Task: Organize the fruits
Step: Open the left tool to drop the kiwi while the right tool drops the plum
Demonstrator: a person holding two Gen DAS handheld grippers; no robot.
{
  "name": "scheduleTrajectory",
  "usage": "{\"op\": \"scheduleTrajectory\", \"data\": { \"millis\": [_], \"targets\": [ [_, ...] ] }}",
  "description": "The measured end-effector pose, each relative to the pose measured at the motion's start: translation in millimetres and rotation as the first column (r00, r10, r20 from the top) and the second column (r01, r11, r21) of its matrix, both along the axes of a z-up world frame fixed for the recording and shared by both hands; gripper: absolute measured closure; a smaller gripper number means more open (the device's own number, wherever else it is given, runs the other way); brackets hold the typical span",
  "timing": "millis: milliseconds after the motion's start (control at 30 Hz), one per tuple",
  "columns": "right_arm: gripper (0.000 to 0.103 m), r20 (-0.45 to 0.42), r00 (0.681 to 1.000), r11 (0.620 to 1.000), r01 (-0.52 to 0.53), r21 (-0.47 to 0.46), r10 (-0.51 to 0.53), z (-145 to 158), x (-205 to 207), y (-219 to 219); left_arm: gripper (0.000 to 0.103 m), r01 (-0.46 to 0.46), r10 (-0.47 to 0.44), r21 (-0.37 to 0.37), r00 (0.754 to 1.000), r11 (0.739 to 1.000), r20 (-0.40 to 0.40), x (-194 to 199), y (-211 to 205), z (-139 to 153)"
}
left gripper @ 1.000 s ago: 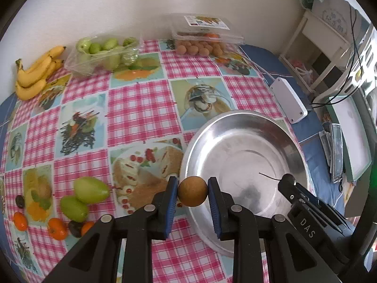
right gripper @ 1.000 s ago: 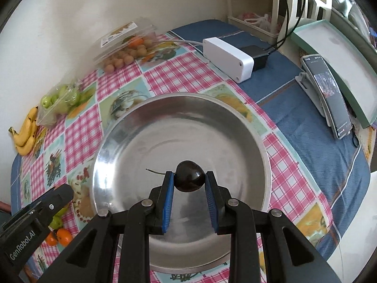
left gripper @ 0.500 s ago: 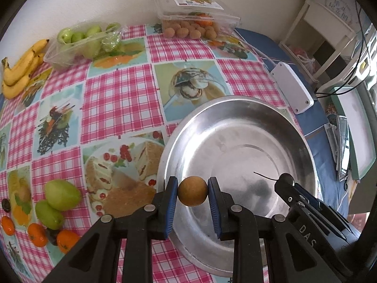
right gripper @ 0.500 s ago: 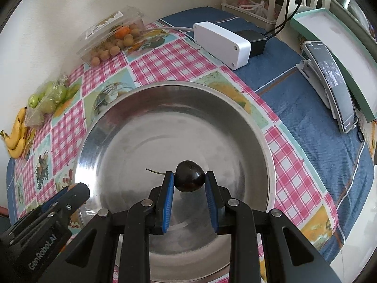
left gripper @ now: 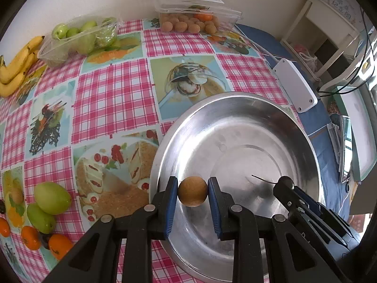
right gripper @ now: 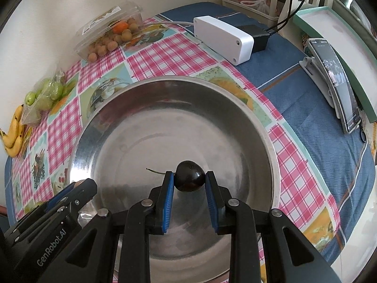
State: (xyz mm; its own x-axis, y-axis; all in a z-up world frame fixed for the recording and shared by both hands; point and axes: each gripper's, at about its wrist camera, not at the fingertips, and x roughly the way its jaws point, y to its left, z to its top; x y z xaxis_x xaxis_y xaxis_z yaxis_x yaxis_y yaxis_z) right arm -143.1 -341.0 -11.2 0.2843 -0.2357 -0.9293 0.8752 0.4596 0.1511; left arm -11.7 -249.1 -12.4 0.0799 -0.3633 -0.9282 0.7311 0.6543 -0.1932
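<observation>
My left gripper (left gripper: 192,194) is shut on a round brown longan (left gripper: 192,193) and holds it over the left rim of a large steel bowl (left gripper: 235,108). My right gripper (right gripper: 190,182) is shut on a dark cherry (right gripper: 190,178) with a thin stem, low over the inside of the bowl (right gripper: 165,80). The bowl holds no fruit on its floor. The right gripper's tip with the cherry (left gripper: 285,181) shows in the left wrist view. The left gripper's body (right gripper: 47,214) shows at the lower left of the right wrist view.
On the checked tablecloth lie green mangoes (left gripper: 48,205) and small oranges (left gripper: 30,237) at front left, bananas (left gripper: 16,63), a tray of green fruit (left gripper: 77,37) and a clear box of longans (left gripper: 190,16) at the back. A white adapter (right gripper: 223,39) and a phone (right gripper: 337,80) lie right.
Both grippers have moved forward and lower over the bowl, each still shut on its fruit. The bowl looks larger and closer in both views.
</observation>
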Motion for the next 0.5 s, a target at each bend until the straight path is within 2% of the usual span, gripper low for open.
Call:
{"op": "scheduleTrajectory", "data": {
  "millis": [300, 433, 500],
  "targets": [
    [0.074, -0.011, 1.0, 1.0, -0.02, -0.011, 0.02, 3.1, 5.3, 3.4, 0.072, -0.006, 0.006, -0.009, 1.0, 1.0, -0.01, -0.5, 1.1, 3.2],
    [0.06, -0.021, 1.0, 0.999, -0.024, -0.023, 0.024, 6.8, 7.2, 4.0, 0.068, -0.016, 0.016, -0.025, 1.0, 1.0, -0.011, 0.4, 5.3, 11.2],
    [0.059, -0.017, 1.0, 0.999, -0.025, -0.037, 0.025, 11.9, 5.9, 4.5, 0.066, -0.023, 0.022, -0.037, 1.0, 0.999, -0.009, 1.7, 7.8, 16.8]
  ]
}}
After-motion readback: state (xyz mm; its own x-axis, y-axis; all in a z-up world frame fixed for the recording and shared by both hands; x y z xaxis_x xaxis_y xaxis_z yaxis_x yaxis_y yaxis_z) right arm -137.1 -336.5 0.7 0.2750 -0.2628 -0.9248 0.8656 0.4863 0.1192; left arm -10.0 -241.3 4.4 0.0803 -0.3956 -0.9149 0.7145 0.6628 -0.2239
